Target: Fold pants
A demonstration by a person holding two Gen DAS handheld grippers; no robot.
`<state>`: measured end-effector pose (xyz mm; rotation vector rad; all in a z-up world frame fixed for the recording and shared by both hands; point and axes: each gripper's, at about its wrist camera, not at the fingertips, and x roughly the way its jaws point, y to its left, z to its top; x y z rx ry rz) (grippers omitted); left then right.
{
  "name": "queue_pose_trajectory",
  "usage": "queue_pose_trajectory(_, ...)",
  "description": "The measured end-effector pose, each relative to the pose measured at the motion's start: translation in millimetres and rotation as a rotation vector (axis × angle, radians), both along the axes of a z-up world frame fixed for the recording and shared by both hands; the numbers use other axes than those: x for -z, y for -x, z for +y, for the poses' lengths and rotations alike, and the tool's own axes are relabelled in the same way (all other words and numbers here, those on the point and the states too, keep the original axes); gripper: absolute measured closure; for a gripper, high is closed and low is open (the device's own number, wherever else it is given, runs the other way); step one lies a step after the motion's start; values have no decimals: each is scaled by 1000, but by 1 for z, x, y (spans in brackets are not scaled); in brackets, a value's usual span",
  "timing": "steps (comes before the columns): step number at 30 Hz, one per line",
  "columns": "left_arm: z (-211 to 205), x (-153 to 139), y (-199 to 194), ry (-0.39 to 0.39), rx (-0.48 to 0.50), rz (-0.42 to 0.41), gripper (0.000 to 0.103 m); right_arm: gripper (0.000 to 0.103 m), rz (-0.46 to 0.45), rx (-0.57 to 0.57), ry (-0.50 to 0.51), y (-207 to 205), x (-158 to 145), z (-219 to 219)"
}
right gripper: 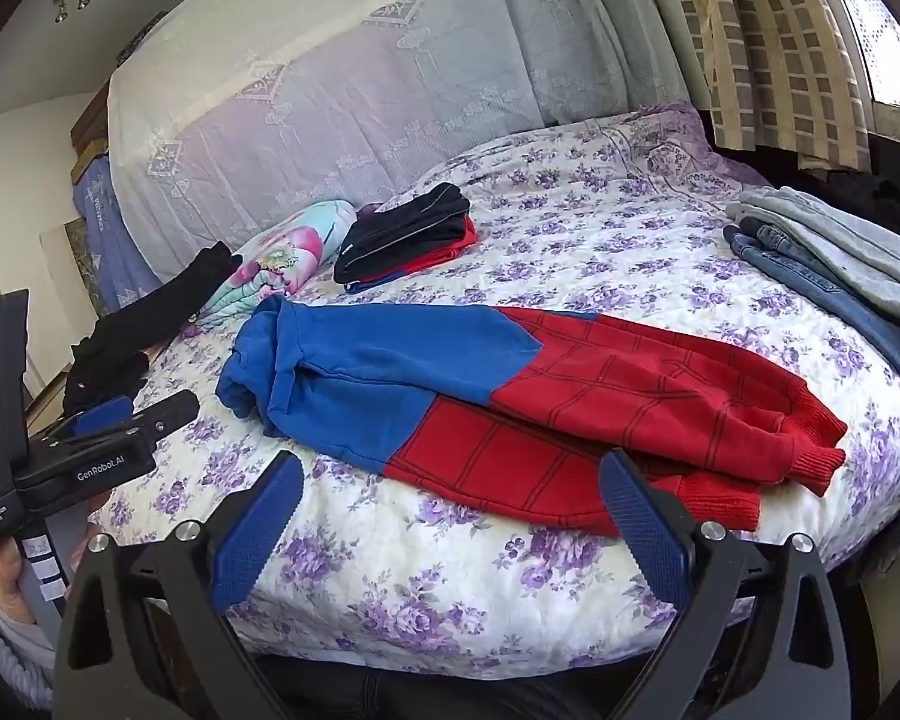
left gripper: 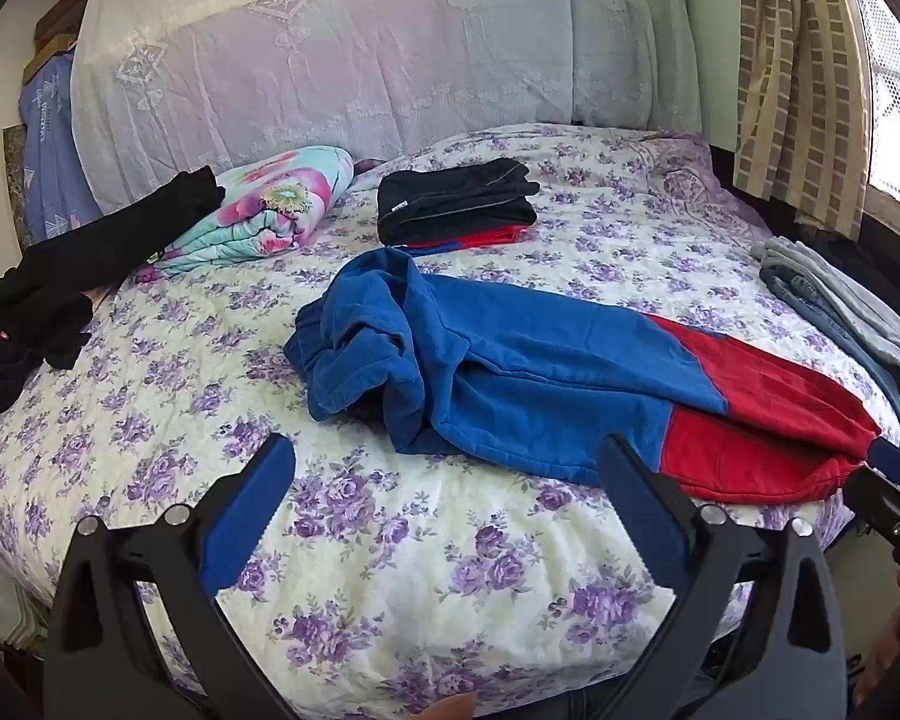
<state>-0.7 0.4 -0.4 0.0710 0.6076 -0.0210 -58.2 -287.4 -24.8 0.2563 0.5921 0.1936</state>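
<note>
Blue and red pants [left gripper: 546, 372] lie across the bed, the blue waist bunched at the left, the red legs stacked toward the right; they also show in the right wrist view [right gripper: 510, 396]. My left gripper [left gripper: 444, 462] is open and empty, hovering over the quilt just in front of the blue part. My right gripper [right gripper: 450, 480] is open and empty, just in front of the red legs. The left gripper also shows at the left of the right wrist view [right gripper: 132, 414], and the right gripper's tip sits by the red cuffs in the left wrist view [left gripper: 894, 468].
The bed has a purple-flowered quilt [left gripper: 420, 570]. A folded black and red pile [left gripper: 456, 204] lies behind the pants, a rolled floral blanket [left gripper: 264, 210] and black clothes [left gripper: 60, 288] at the left, jeans and a grey garment [right gripper: 822, 264] at the right edge. A curtain [left gripper: 804, 78] hangs at the back right.
</note>
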Motion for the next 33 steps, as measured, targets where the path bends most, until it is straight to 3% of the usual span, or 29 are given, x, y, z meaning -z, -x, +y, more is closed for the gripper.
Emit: queue_pose_trajectory(33, -7, 9, 5, 6, 3, 11, 5, 3, 15, 0, -4, -2, 8, 3)
